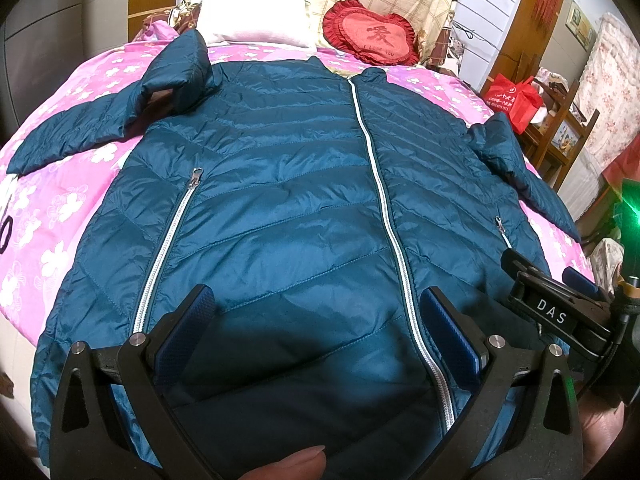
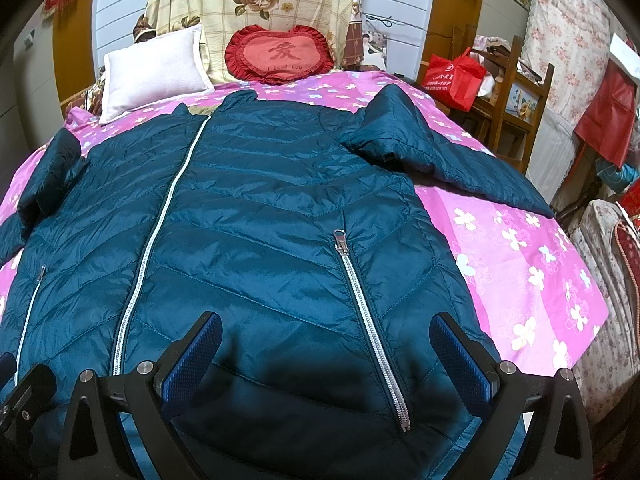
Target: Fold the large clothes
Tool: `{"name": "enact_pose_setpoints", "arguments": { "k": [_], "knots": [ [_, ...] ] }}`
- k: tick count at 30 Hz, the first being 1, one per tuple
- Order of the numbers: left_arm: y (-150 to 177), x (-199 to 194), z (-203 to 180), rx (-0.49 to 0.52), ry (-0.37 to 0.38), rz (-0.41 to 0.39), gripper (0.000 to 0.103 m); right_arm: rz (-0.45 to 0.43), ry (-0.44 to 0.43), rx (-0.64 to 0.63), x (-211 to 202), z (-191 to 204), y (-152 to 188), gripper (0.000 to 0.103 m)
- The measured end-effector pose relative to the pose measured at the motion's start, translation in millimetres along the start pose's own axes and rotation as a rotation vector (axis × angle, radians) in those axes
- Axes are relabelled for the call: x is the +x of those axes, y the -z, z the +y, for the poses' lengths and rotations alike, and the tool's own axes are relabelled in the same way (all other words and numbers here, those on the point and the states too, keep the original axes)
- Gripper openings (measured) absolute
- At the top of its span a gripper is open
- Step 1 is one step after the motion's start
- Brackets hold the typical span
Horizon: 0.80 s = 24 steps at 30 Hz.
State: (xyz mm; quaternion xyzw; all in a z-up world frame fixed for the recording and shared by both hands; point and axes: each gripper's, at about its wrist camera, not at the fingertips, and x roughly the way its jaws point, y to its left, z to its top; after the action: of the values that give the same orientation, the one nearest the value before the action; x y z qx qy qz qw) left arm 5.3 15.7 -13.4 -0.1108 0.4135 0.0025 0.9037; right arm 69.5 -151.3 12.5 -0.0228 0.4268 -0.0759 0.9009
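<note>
Jacket, teal and quilted, lies front-up and zipped across the pink flowered bedspread, its collar toward the white pillow and the red heart cushion at the head of the bed, both sleeves bent back on themselves near the shoulders. The left gripper hovers over the hem near the centre zipper with its blue pads spread wide and nothing between them. The right gripper hangs just beside it, likewise spread apart and empty, straddling the pocket zipper.
</note>
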Motion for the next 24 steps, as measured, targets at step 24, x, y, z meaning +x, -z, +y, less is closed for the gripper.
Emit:
{"name": "enact_pose_setpoints", "arguments": {
  "k": [24],
  "knots": [
    [-0.7, 0.1, 0.5, -0.001, 0.001, 0.001, 0.103, 0.005, 0.001, 0.015, 0.6, -4.4, 0.3, 0.103]
  ]
}}
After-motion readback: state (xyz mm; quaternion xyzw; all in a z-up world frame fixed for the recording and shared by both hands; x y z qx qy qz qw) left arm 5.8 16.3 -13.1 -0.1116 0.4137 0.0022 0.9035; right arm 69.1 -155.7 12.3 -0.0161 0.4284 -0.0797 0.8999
